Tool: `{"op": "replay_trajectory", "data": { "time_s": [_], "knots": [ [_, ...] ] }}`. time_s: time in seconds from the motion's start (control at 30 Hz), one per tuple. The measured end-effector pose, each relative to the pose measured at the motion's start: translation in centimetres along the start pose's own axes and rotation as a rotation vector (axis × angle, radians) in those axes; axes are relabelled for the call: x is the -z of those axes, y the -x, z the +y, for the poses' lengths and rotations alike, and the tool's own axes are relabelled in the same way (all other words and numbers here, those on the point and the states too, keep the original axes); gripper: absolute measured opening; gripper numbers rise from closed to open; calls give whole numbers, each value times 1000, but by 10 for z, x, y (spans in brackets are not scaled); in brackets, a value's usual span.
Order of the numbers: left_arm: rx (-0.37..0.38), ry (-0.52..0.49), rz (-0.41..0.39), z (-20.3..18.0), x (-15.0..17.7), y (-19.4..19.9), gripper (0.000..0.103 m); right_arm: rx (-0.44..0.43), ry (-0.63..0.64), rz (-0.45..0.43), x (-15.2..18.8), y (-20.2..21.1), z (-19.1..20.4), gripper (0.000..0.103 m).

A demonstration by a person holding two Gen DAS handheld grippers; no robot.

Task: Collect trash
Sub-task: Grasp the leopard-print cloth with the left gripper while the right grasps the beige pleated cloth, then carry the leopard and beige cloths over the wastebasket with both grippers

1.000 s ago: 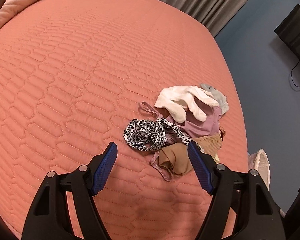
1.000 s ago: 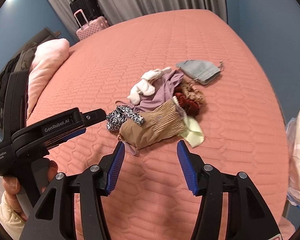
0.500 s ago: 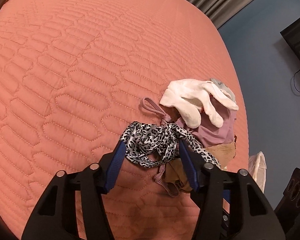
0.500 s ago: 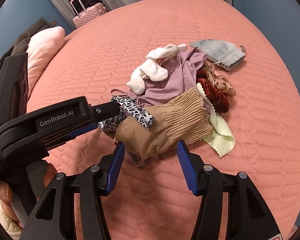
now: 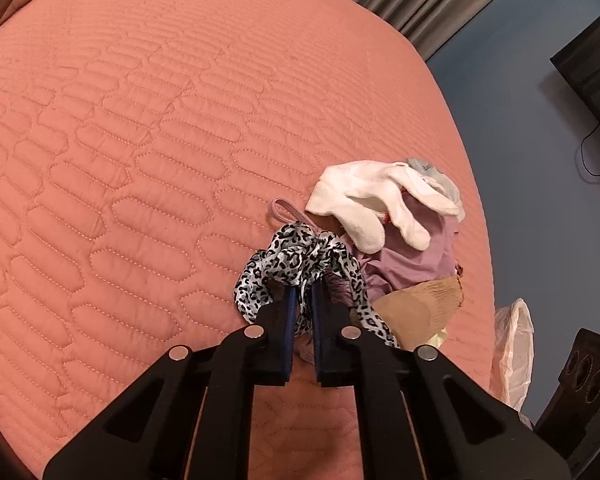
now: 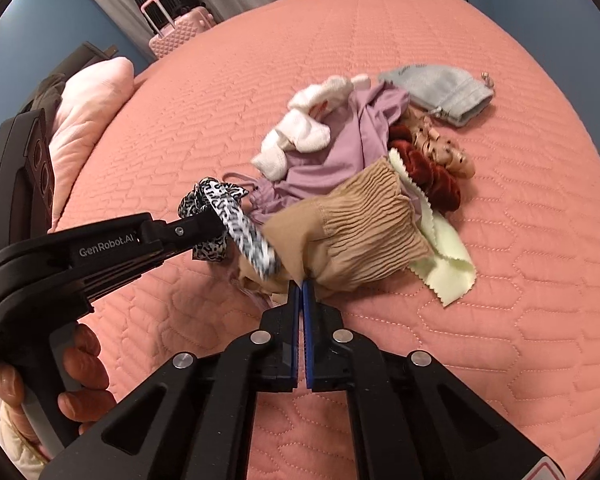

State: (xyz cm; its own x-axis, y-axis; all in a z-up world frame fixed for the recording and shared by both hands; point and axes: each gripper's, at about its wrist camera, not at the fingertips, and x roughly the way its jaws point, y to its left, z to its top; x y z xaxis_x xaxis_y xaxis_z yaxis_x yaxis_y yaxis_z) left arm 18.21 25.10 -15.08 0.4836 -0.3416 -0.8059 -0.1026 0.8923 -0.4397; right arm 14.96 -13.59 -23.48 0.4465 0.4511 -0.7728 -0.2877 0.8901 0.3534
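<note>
A: What sat at the left of the bed (image 6: 380,40)?
B: A pale pink pillow (image 6: 88,116); nearer, a hand (image 6: 80,376) gripped the handle of the left gripper (image 5: 305,296); its fingers (image 5: 288,312) had just been closing and were pinching the leopard-print fabric (image 5: 288,256), which bunched between the blue pads at the pile's left edge.

A: And the middle?
B: The right gripper (image 6: 300,296); its fingers (image 6: 294,320) had just been closing too and were pressed nearly together on the near edge of the tan pleated garment (image 6: 360,232); behind it lay white socks (image 6: 300,136) on a lilac garment (image 6: 340,152).

A: Further right?
B: A dark red scrunchie (image 6: 428,176) touching a spotted beige one (image 6: 444,148); a pale yellow cloth (image 6: 448,264) under the tan piece; a grey pouch (image 6: 440,88) just beyond the pile.
</note>
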Motion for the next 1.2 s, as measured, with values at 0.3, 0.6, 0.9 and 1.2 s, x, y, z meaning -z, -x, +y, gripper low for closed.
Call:
{"op": "replay_trajectory", "data": {
  "time_s": [0.3,0.6,0.9,1.2],
  "knots": [
    [23,-103,-116,-40,-5,55,7,-3,17,-134,-7,64,5,1],
    [84,-205,-221,-100,-6,109,7,14,25,-312,-15,156,-3,1],
    [140,-354,-283,-175,13,140,7,51,-2,-493,-17,257,-31,1],
    [217,-499,-297,-248,40,152,7,125,-45,-620,-7,330,-75,1]
  ]
}}
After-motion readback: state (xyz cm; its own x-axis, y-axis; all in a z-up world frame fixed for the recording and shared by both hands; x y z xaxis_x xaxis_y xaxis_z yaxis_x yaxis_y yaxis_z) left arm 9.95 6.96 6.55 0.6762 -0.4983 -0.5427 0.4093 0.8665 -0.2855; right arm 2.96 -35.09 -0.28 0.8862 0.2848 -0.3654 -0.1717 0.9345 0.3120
